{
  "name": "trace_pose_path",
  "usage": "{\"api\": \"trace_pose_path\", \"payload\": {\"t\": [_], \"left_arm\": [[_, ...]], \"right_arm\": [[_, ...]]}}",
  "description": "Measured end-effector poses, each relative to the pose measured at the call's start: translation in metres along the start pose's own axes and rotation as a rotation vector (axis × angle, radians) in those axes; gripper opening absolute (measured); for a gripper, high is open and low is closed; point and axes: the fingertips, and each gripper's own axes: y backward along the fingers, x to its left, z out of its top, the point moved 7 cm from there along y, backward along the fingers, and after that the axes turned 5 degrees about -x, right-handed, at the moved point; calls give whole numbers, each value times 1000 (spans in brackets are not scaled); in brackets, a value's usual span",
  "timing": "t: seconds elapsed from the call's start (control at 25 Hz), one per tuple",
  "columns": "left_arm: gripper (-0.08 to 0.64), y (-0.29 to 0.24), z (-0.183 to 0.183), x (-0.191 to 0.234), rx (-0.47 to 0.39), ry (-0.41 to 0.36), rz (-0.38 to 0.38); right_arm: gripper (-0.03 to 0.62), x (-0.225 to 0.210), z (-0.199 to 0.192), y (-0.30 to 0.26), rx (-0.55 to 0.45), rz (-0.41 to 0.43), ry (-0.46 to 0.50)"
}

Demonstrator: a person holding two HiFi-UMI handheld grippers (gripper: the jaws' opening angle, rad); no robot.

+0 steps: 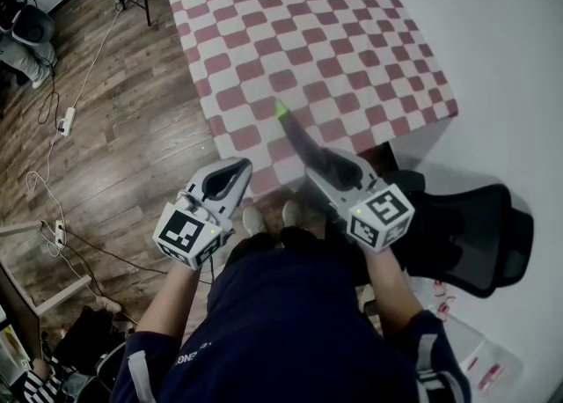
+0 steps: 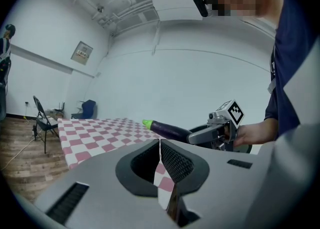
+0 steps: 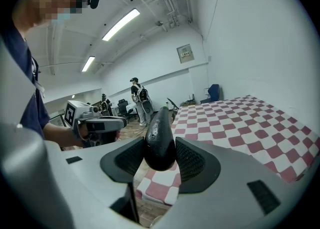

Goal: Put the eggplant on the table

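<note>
**Tongs at the worktop's edge, eggplant in the right pair**

The left tongs [image 1: 232, 167] are pressed together at the tips with nothing between them. They hang over the brown wooden floor [image 1: 123, 120], just short of the near left corner of the worktop [image 1: 352, 40], a table under a red-and-white chequered cloth.

To their right, the right tongs [image 1: 338, 169] are pinching the thick butt end of a long, glossy, dark purple eggplant [image 1: 300, 136] with a bright green stem cap. The right gripper view shows both ribbed pads against its flanks.

The eggplant is in the air, not resting on anything. Its long axis runs straight on from the right tongs, away from the person. The green cap leads and sits over the near strip of the cloth, while the held end is back at the cloth's edge. The right hand is therefore the only one on it, and the left pair is close by but apart from it.

As I judge it, the carry is nearly done. The right tongs need to go a little further over the cloth, come down until the eggplant lies along the surface, then spread. Let go too close to the edge, the rounded body could roll off.

Further right, a black office chair [image 1: 475, 234] stands beside the person.
</note>
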Motion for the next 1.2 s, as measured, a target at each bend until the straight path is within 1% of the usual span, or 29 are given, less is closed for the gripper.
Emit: {"api": "trace_pose_path", "payload": {"t": [0.28, 0.4, 0.6, 0.72, 0.84, 0.92, 1.04, 1.2], "left_arm": [[32, -35, 1, 8, 50, 33, 19], [32, -46, 2, 7, 50, 25, 33], [32, -83, -7, 12, 93, 47, 60], [32, -108, -11, 16, 100, 30, 70], [32, -126, -13, 13, 122, 40, 82], [32, -138, -14, 9, 138, 30, 83], [32, -156, -17, 8, 163, 25, 87], [32, -176, -20, 12, 187, 31, 90]], "right_arm": [[210, -42, 2, -11, 18, 10, -33], [210, -57, 0, -13, 27, 17, -41], [210, -102, -3, -24, 38, 33, -47], [210, -132, -9, -31, 58, 31, -60], [210, -156, -15, -34, 75, 24, -61], [210, -171, -22, -35, 88, 16, -60], [210, -192, -34, -40, 129, -7, -60], [210, -219, -53, -53, 175, -18, -62]]}}
